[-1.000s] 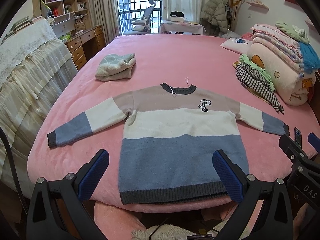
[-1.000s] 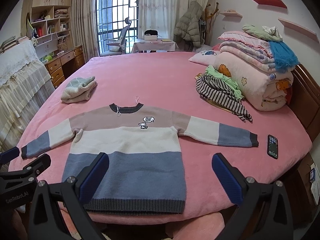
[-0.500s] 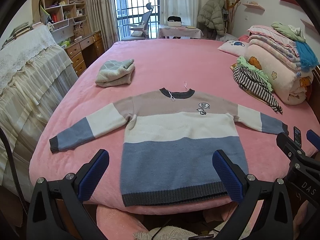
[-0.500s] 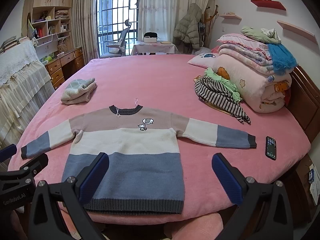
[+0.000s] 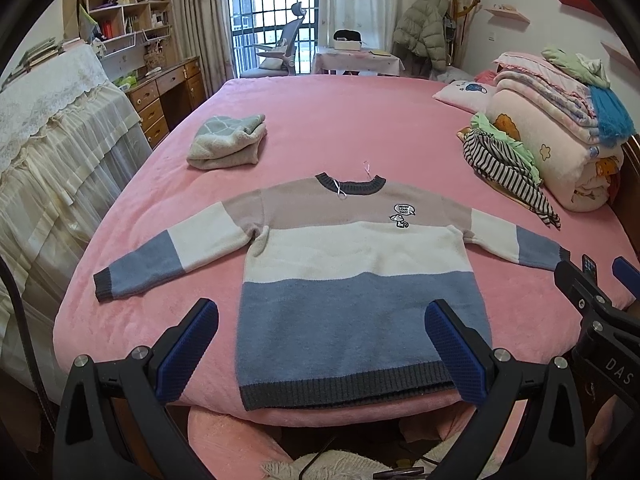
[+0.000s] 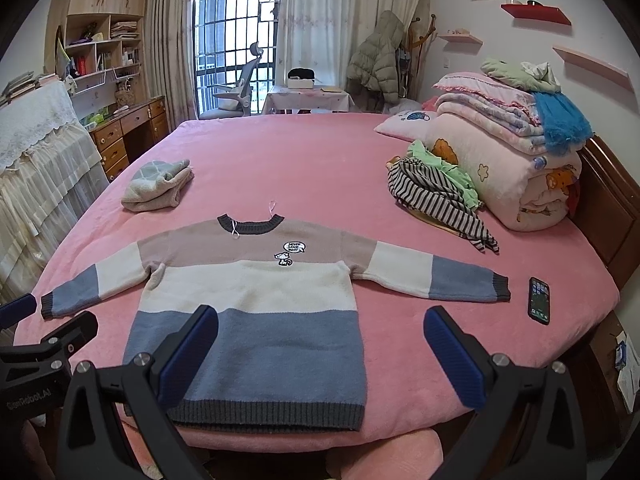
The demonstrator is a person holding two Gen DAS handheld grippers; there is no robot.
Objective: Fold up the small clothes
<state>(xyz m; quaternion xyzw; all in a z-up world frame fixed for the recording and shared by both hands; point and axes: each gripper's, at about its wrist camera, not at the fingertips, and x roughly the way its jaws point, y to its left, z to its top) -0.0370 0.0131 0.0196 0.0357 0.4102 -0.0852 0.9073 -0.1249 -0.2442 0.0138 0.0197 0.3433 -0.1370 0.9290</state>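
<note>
Sweater (image 5: pixel 356 264) lies flat, face up on the pink bed (image 5: pixel 340 120), both sleeves spread out, hem at the bed's near edge. Left gripper (image 5: pixel 322 344) hovers over the hem, jaws wide apart, holding nothing. Right gripper (image 6: pixel 320 350) hangs over the sweater's lower right corner, jaws also spread, empty. Folded grey garment (image 6: pixel 158 186) sits beyond the sweater's left sleeve, well apart. Striped clothes pile (image 6: pixel 436 196) sits beyond the right sleeve. Phone (image 6: pixel 539 300) lies just past the right cuff.
</note>
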